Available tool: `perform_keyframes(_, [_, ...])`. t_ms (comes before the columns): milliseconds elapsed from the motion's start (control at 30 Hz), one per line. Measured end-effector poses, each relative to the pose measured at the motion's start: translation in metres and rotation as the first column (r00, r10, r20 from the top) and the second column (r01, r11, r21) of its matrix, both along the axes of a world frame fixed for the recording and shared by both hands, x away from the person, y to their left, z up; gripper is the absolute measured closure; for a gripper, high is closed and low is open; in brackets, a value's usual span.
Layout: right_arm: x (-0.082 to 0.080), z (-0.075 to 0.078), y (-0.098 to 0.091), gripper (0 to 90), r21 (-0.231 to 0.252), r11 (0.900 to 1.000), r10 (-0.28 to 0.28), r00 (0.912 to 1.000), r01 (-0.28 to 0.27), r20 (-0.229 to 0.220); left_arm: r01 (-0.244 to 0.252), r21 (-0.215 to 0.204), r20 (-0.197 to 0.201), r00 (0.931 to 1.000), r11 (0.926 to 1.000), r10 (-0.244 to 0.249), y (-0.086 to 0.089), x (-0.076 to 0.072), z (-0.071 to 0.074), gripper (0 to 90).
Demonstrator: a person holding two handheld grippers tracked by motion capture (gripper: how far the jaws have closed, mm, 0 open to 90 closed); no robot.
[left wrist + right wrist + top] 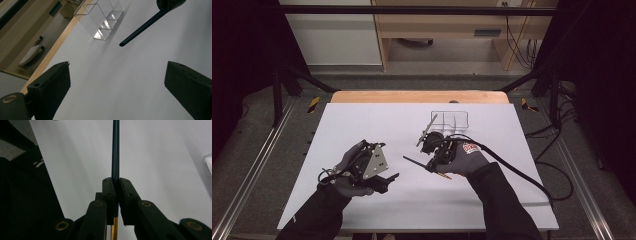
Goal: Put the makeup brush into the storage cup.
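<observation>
While the pen (115,152) sits pinched between the right gripper's (116,195) closed jaws, above the white table (362,125) just right of centre, keep it level and carry it toward the clear organizer (451,120) at twelve o'clock. It is slim and dark, its gold end behind the jaws, tip toward nine o'clock. Idle at eight o'clock, the left gripper (116,82) gapes wide with nothing between its jaws.

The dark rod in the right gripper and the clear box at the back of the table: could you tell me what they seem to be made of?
The rod looks like dark, smooth metal or lacquered plastic, with a faint sheen; its rear end looks brassy gold. The right gripper is shut on it. The clear box seems to be glossy acrylic or similar hard plastic: see-through walls, bright edges, inner dividers.
</observation>
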State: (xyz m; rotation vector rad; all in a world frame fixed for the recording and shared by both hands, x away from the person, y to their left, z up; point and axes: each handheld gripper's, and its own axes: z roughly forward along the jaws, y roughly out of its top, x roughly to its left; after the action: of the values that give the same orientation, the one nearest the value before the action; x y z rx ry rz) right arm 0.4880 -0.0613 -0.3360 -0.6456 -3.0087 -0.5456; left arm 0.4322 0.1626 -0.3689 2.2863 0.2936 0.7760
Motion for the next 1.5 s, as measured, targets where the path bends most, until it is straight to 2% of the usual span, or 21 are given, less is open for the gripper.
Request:
perform_keyframes(233, [-0.002,-0.002,0.003,83.8,-0.009,0.9998,0.019,0.9997,-0.02,-0.015,0.034,0.01,0.012,0.9993,0.9994,-0.034,-0.004,-0.006,-0.001,7.1])
perform_keyframes(767, [-0.004,-0.007,0.014,83.8,-0.027,0.9977,0.061,0.9967,-0.063,-0.054,0.089,0.082,0.042,0.9948,0.9926,-0.092,-0.017,-0.012,-0.01,11.4])
perform_keyframes(1167, [-0.004,-0.01,0.019,83.8,-0.024,0.997,0.071,0.9945,-0.073,-0.077,0.126,0.147,0.068,0.9883,0.9811,-0.137,-0.028,-0.016,-0.02,17.2])
perform_keyframes(1400, [-0.004,-0.012,0.021,83.8,-0.03,0.996,0.081,0.9926,-0.084,-0.091,0.155,0.166,0.079,0.9824,0.9739,-0.17,-0.033,-0.016,-0.024,26.9])
perform_keyframes(1500, [-0.005,-0.012,0.022,83.8,-0.025,0.9962,0.081,0.9919,-0.084,-0.098,0.163,0.192,0.09,0.9791,0.9679,-0.182,-0.035,-0.016,-0.026,31.8])
